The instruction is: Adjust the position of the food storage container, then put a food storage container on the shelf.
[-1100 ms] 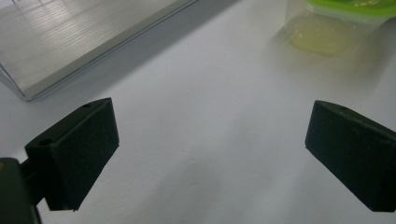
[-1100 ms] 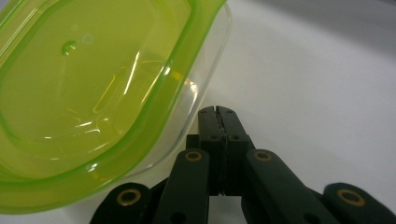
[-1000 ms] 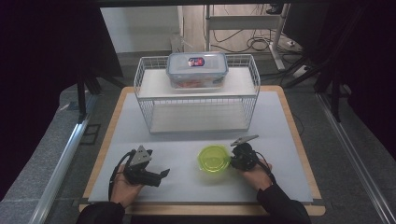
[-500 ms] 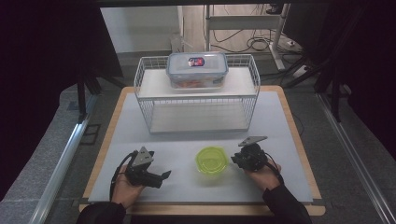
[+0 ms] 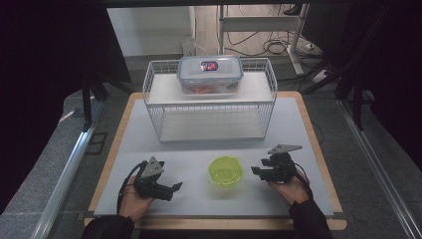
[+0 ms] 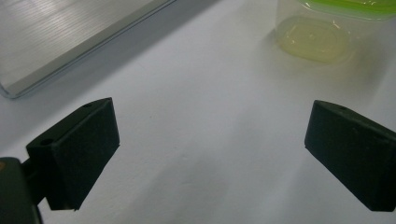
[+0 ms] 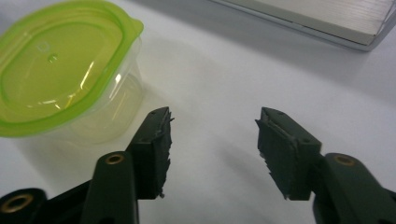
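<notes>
I see the green-lidded container (image 5: 226, 171) standing on the white bench (image 5: 298, 129) between my two grippers; my right gripper (image 5: 255, 171) sits just beside it, jaws just opening and holding nothing; my left gripper (image 5: 175, 187) rests apart, jaws spread wide.
</notes>
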A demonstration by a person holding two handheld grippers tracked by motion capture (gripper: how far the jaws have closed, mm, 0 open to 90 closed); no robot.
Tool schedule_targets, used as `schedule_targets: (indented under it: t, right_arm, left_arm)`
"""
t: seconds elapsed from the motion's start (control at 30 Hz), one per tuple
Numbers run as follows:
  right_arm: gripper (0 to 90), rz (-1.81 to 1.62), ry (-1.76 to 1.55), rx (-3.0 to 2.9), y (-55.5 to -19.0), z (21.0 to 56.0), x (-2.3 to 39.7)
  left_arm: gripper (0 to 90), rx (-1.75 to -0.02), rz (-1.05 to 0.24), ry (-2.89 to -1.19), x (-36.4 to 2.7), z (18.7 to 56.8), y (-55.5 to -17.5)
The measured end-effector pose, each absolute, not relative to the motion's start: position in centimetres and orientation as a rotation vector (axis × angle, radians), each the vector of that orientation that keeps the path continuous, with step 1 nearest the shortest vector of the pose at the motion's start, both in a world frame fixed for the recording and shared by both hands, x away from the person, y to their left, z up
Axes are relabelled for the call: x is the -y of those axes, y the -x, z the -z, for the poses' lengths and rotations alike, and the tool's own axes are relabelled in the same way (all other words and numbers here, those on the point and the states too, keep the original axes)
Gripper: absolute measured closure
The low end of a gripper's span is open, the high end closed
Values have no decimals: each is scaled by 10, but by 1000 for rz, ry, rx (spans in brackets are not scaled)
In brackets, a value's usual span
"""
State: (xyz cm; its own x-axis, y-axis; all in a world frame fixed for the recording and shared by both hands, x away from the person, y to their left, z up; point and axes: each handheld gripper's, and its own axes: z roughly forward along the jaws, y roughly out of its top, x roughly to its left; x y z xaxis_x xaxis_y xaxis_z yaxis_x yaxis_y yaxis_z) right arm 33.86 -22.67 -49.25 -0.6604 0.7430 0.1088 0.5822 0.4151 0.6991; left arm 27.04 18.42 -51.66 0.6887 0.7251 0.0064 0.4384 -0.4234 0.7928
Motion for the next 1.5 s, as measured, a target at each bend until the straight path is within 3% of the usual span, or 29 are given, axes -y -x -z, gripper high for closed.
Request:
schedule_targets:
  t: [0.27, 0.73, 1.33, 1.5]
  right_arm:
    - [397, -1115, -1234, -2447, -337, 488, 226]
    - [460, -1326, -1220, -2484, -337, 477, 214]
    - [676, -1456, -1331, -2630, -359, 495, 197]
    - [692, -1543, -1434, -2653, -366, 502, 202]
  left_arm:
    - [32, -888, -447, -2080, -184, 517, -271]
    - [31, -883, -455, -2085, -184, 517, -271]
    - [32, -876, -456, -2094, -182, 517, -271]
    - [32, -873, -454, -2098, -182, 518, -271]
